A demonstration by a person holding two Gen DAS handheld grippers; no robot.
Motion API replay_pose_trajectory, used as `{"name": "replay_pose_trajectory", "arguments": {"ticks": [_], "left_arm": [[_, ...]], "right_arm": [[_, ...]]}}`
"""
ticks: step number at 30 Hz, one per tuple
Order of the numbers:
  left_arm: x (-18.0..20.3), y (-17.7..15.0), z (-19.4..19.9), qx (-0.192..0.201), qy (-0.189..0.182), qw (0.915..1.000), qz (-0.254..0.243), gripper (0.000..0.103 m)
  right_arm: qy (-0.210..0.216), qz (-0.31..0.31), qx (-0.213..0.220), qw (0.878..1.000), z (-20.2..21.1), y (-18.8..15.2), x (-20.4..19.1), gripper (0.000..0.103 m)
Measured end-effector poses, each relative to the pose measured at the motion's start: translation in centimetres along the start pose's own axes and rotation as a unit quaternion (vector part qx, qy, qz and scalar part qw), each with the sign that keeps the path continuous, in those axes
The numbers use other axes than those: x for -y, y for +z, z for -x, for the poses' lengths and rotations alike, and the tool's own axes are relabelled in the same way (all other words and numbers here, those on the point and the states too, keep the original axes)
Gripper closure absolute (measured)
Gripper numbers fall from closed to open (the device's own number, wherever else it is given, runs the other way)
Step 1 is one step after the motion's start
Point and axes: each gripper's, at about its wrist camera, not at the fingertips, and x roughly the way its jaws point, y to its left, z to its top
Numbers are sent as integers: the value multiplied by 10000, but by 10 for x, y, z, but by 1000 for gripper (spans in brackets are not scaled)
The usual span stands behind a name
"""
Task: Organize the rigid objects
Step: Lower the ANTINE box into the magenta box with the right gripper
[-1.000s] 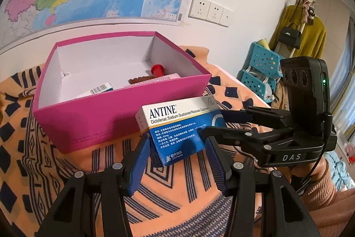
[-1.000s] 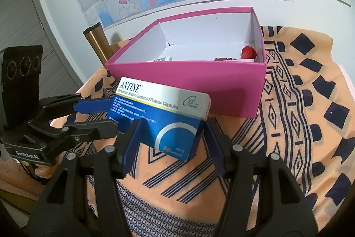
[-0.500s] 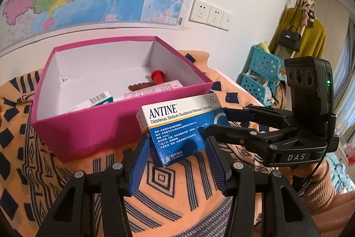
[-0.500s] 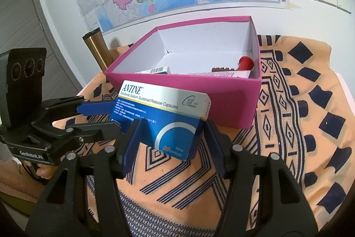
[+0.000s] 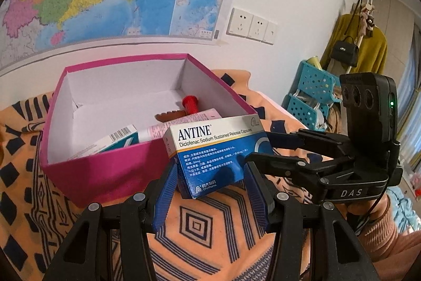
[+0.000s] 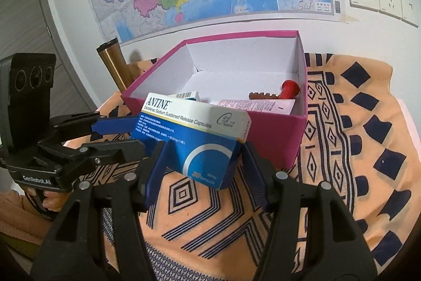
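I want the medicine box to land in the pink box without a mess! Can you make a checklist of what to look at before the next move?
1. Both grippers hold the ANTINE box: the left gripper and right gripper each flank it; ok.
2. ANTINE box lifted to the pink box rim: it overlaps the front wall; cannot tell if it clears.
3. Pink box open: no lid on it; ok.
4. Free room inside: white floor shows behind the teal carton and pink carton; ok.
5. Red-capped item out of the way: near the right wall; ok.
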Motion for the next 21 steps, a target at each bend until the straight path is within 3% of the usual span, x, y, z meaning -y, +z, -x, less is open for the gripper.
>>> {"name": "replay_pose_trajectory", "arguments": {"ticks": [21], "left_arm": [[-4, 17, -8, 91, 80, 9999, 17, 51]], "right_arm": [[-53, 91, 167, 9998, 1, 17, 6, 43]]}}
